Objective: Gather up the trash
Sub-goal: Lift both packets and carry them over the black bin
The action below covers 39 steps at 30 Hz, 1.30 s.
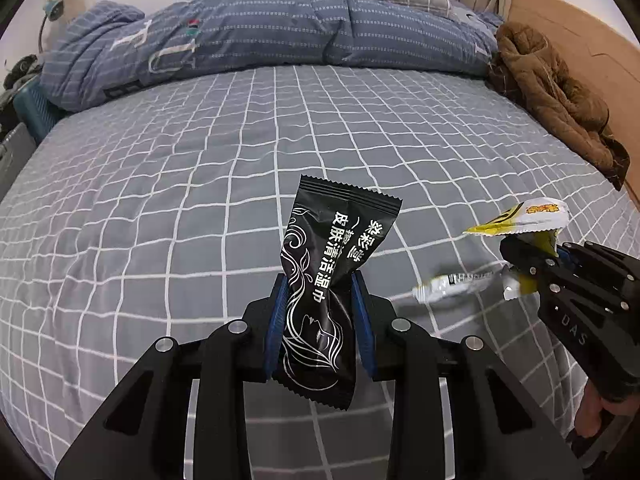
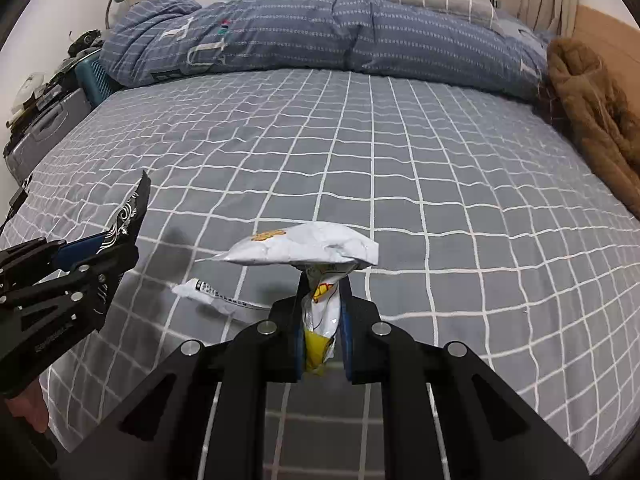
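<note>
Left wrist view: left hand-held gripper [image 1: 320, 300] clamps one black wet-wipe packet [image 1: 326, 280], lifted off the bed [image 1: 180, 184]. One small white wrapper [image 1: 452, 286] lies on the bed, right of it.

Right wrist view: right hand-held gripper [image 2: 323, 308] pinched tight on one white-and-yellow snack wrapper [image 2: 308, 250], above the bed. Total: three trash pieces, two held, one loose.

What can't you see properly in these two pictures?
- Small white wrapper on the bed: blurred in both views, print unreadable.
- White and yellow packet: its lower part is hidden in the right claw.
- Black wipe packet: right wrist view shows only one edge.
- No trash bin in either view.
</note>
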Tool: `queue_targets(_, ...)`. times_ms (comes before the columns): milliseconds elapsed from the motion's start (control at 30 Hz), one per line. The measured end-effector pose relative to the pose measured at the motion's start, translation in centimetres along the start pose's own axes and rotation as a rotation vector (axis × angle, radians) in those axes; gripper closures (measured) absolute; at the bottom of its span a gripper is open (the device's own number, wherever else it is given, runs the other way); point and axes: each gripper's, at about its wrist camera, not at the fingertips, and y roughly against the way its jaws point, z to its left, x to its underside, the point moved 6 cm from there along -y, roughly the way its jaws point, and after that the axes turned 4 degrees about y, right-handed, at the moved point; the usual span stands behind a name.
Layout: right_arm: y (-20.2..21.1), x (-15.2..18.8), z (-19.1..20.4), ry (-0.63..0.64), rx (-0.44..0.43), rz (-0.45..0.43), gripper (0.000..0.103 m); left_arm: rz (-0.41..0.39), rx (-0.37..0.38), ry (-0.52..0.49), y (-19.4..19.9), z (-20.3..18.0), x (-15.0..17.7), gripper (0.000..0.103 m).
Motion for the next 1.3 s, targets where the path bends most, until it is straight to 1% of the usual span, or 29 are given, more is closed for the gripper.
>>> queue_targets(300,3.3,1.6,0.7,-0.007,-0.001,-0.025,0.09,-0.02,0.0,0.01,2.6,0.1,1.8,0.073)
queue_targets(667,6.5,3.5,2.1,-0.004,-0.01,-0.046,0.09,-0.024,-0.005,0.034,5.0,0.8,4.3,0.073)
queue_targets(1033,9.0,5.1,2.9,0.004,-0.001,-0.058,0.09,-0.031,-0.014,0.061,7.7,1.7,6.9,0.073)
queue_targets(1300,10.1,6.4,4.1,0.011,-0.003,-0.055,0.09,-0.019,-0.014,0.075,9.1,1.9,9.3,0.073)
